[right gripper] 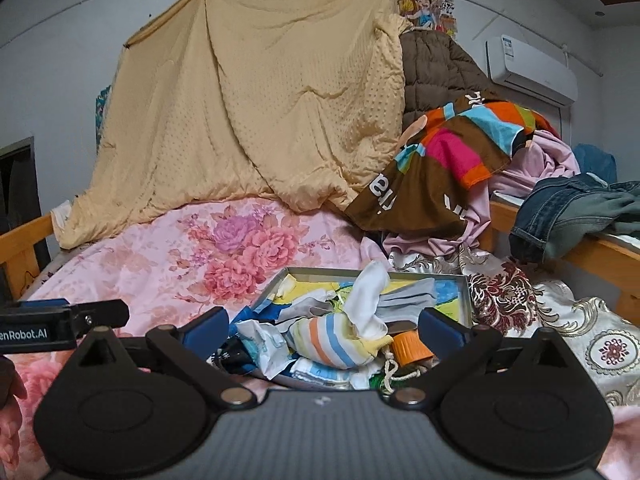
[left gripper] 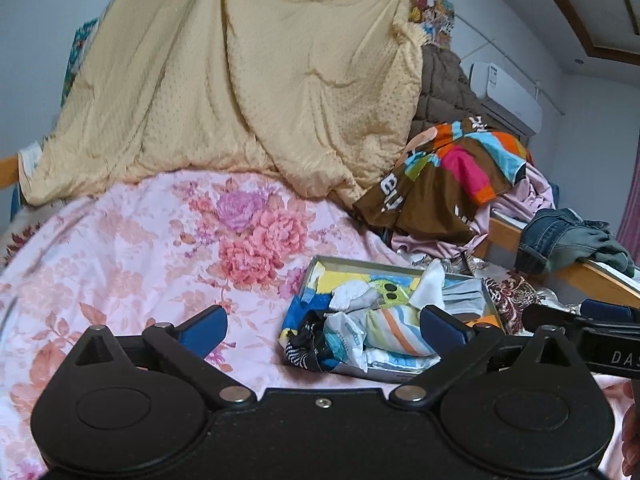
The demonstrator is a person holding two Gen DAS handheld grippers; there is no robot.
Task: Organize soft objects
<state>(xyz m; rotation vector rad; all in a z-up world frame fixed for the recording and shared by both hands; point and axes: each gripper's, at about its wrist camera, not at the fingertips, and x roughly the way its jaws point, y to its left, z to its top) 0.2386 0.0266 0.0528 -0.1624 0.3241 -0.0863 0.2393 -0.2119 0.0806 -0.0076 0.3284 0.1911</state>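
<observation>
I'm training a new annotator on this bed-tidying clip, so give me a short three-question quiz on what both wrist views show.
1. True or false: the striped pouch lies in the shallow box.
2. What hangs behind the bed?
A. tan quilt
B. green curtain
C. bare shelf
3. Fill in: the left gripper has its jaws ____ and holds nothing.

Key: 1 true; 2 A; 3 open. The right gripper also stands open over the box, and the jeans lie on the wooden rail at the right.
</observation>
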